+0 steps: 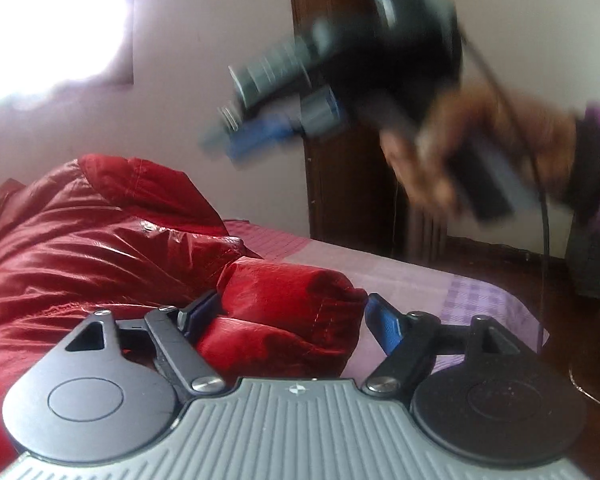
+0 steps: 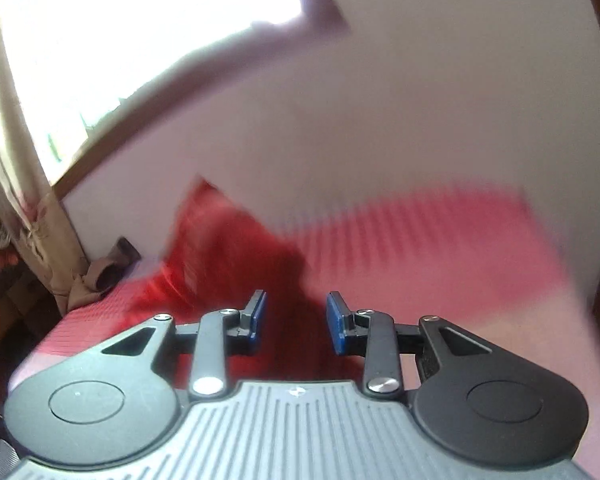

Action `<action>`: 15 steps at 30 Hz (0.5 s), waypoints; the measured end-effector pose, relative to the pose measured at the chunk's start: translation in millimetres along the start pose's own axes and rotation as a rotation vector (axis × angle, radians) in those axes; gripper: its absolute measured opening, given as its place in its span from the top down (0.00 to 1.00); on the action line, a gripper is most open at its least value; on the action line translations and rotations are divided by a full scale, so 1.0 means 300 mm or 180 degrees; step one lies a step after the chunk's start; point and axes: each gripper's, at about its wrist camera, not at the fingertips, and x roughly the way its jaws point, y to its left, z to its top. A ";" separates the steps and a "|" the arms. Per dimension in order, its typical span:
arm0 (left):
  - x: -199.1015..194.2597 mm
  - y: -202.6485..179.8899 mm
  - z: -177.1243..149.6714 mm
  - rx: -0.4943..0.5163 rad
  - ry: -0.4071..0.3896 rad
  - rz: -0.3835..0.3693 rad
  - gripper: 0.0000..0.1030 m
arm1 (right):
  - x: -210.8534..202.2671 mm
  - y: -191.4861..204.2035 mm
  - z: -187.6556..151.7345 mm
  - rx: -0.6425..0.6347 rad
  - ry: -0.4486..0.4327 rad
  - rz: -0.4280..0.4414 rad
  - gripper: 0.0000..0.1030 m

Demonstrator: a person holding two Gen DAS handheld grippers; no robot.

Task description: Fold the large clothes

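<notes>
- Lying in a puffed heap on the bed with a pink and lilac checked cover [image 1: 440, 288], a glossy red padded jacket [image 1: 80, 248] was seen, its bulk toward the left of the left wrist view.
- A thick rolled part of the jacket, probably a sleeve or a hem [image 1: 284, 320], was bracketed by the left gripper [image 1: 296, 320], whose blue-padded jaws were spread wide on either side of it; no pinch was made, so it was judged to be lined up for a grasp.
- The right gripper [image 1: 240, 128] was shown in the same view, blurred and raised well above the bed, held in the person's right hand [image 1: 480, 140].
- In the right wrist view the right gripper [image 2: 296, 320] was seen with its jaws apart and nothing between them, the jacket [image 2: 220, 256] lying blurred beyond.
- The raised position was judged to suit a reach toward another part of the jacket.
- No neat fold was visible, so the task was judged to be at an early stage.
</notes>
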 end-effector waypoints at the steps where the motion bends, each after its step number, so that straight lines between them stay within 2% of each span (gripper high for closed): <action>1: -0.004 -0.007 -0.003 -0.0007 0.0006 -0.0012 0.22 | 0.008 0.054 0.033 -0.0154 -0.0040 0.0034 0.69; 4: -0.002 -0.019 -0.002 0.0022 0.0019 0.0000 0.17 | 0.104 0.213 0.088 -0.0628 0.0066 0.0076 0.69; 7: 0.005 -0.022 -0.009 0.0043 0.0029 0.0016 0.16 | 0.258 0.334 0.086 -0.1092 0.0353 -0.0196 0.69; 9: 0.005 -0.017 -0.015 0.0028 0.0019 0.0007 0.16 | 0.359 0.355 0.066 -0.1212 0.0577 -0.0419 0.69; 11: 0.005 -0.014 -0.016 0.0027 0.0002 0.0007 0.16 | 0.432 0.345 0.044 -0.1079 0.0775 -0.0578 0.70; 15: -0.007 -0.019 -0.023 0.0014 -0.0027 -0.0031 0.15 | 0.510 0.288 0.032 -0.0522 0.1035 -0.0747 0.70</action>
